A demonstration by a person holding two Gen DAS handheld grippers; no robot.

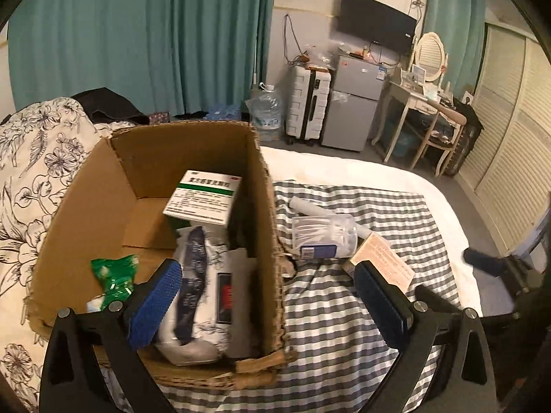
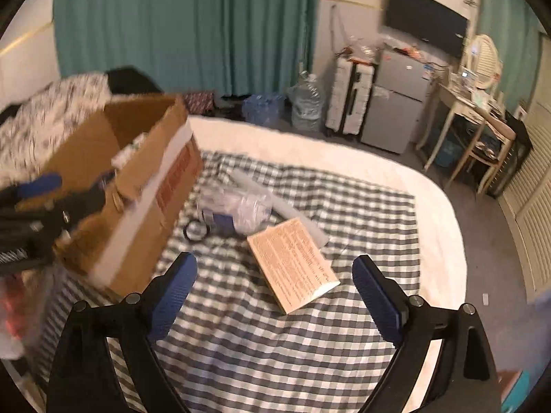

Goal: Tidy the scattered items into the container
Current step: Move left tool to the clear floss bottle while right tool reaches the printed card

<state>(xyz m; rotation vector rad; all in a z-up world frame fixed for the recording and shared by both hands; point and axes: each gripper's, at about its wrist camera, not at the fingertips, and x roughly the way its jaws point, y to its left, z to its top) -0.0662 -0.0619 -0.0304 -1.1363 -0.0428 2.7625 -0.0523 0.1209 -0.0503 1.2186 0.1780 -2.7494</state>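
Note:
An open cardboard box (image 1: 265,206) stands on the checked cloth (image 1: 337,309) on the bed. Inside lie a white-and-green medicine box (image 1: 203,196), a white printed pouch (image 1: 203,285) and a green packet (image 1: 113,275). My left gripper (image 1: 272,303) is open and empty, straddling the box's right wall. Right of the box lie a clear plastic tub (image 1: 323,234), a white tube (image 1: 310,206) and a tan printed box (image 1: 382,261). My right gripper (image 2: 275,296) is open and empty above the tan box (image 2: 292,268), with the tub (image 2: 237,210), a black ring (image 2: 196,230) and the cardboard box (image 2: 144,199) beyond.
A floral duvet (image 1: 38,158) is heaped left of the box. Past the bed's far edge stand a water jug (image 1: 267,110), a white suitcase (image 1: 310,103), a grey fridge (image 1: 354,103) and a dressing table (image 1: 420,103). Slatted wardrobe doors (image 1: 509,130) run along the right.

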